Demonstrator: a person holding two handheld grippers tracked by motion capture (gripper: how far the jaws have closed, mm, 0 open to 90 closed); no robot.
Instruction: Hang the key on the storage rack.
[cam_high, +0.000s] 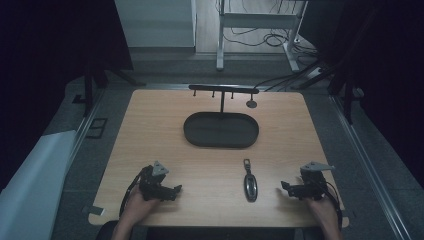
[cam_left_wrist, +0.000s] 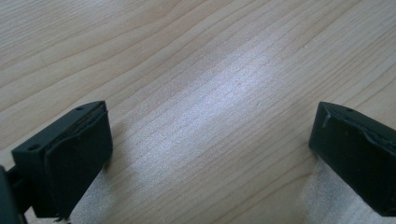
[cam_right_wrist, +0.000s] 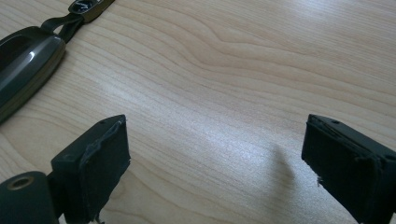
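On the wooden table (cam_high: 150, 130), a dark glossy oblong key fob (cam_high: 250, 186) with strap.

In the right claw's view the dark key fob (cam_right_wrist: 25, 63) near the worktop's front edge is cut off by the picture's left edge, its strap clip (cam_right_wrist: 88, 5) clipped at the top, while from above the small hooks on the rack (cam_high: 223, 89) are too small to tell.
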